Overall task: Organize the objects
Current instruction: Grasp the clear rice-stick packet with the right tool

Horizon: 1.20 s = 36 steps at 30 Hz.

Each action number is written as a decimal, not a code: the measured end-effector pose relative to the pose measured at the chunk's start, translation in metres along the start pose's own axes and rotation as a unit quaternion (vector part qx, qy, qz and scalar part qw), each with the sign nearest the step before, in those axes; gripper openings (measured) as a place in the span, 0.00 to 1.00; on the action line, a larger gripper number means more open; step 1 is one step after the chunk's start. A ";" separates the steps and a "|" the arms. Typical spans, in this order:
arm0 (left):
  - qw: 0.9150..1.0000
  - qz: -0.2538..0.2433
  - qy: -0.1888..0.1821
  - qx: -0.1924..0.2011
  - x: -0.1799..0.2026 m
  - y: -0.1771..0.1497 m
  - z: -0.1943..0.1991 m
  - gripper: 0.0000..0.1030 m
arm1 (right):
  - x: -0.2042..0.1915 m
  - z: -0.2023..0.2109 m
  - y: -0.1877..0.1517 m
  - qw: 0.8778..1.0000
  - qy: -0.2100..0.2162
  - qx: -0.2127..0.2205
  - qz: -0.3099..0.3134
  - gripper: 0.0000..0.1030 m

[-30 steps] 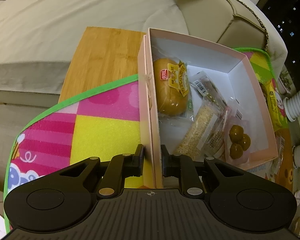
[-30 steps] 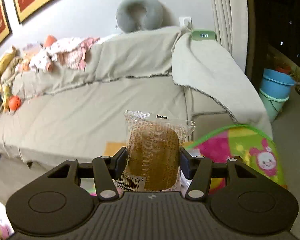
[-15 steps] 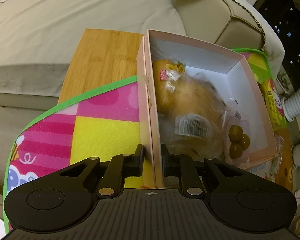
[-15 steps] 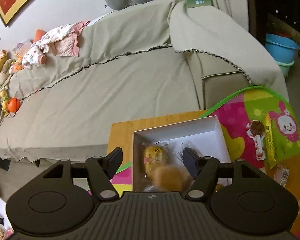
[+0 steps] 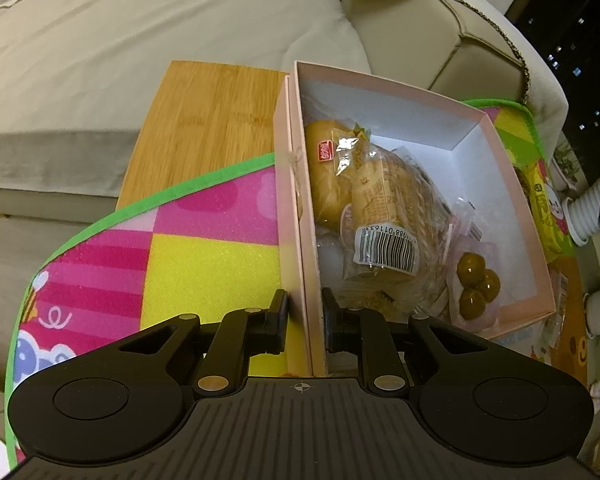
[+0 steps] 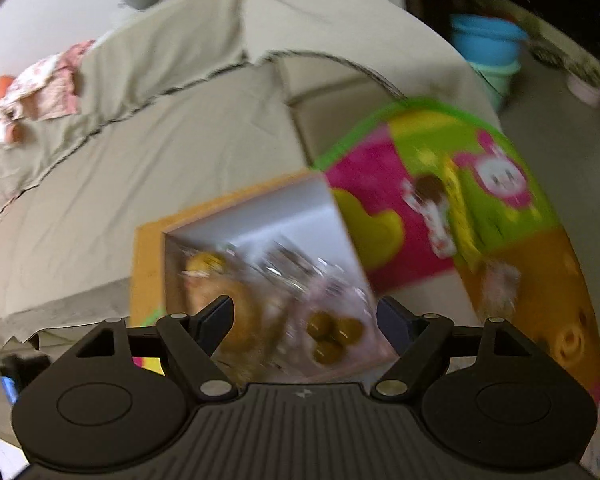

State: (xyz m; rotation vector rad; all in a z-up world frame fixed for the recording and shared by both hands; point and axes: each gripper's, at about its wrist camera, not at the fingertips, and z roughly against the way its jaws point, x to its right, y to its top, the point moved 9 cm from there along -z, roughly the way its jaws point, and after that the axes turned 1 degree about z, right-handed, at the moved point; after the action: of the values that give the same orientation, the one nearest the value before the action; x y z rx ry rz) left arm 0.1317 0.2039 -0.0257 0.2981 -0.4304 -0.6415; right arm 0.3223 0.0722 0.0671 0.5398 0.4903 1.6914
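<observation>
My left gripper [image 5: 304, 312] is clamped on the pink box [image 5: 300, 184] wall; my right gripper [image 6: 305, 316] hangs over the wrapped bread [image 5: 384, 216], fingers apart.

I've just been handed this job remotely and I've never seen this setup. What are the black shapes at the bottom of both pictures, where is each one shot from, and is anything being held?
The black shapes are two handheld two-finger grippers, one in each of a person's hands; there is no robot arm. Each picture comes from a fisheye camera on a gripper, looking forward along its fingers.

In the left wrist view, the left gripper is closed on the near wall of a pink box, steadying it. Inside lie a wrapped bun, a barcoded bread pack on top and a packet of green balls.

The right wrist view is blurred. The right gripper is open and empty above the same box.

The box sits on a colourful play mat over a wooden table, beside a beige sofa.
</observation>
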 end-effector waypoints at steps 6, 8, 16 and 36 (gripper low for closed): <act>1.000 -0.022 0.016 0.000 0.005 -0.001 -0.001 0.18 | 0.065 -0.007 -0.024 0.999 -0.047 -0.019 -0.019 0.84; 0.999 -0.030 0.020 -0.002 0.006 -0.001 -0.001 0.17 | 0.089 -0.011 -0.037 0.996 -0.070 -0.036 -0.032 0.84; 0.999 -0.035 0.041 0.001 0.007 -0.002 -0.001 0.15 | 0.145 -0.020 -0.058 0.992 -0.117 -0.045 -0.029 0.84; 0.998 -0.019 0.065 0.000 0.008 -0.005 -0.004 0.12 | 0.140 -0.090 -0.042 0.988 -0.091 -0.029 0.120 0.35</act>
State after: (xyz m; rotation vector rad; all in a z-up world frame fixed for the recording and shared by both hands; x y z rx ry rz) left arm 0.1370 0.1960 -0.0287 0.3475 -0.3002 -0.6556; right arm 0.2793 0.2148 -0.0177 0.7265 0.2502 1.8563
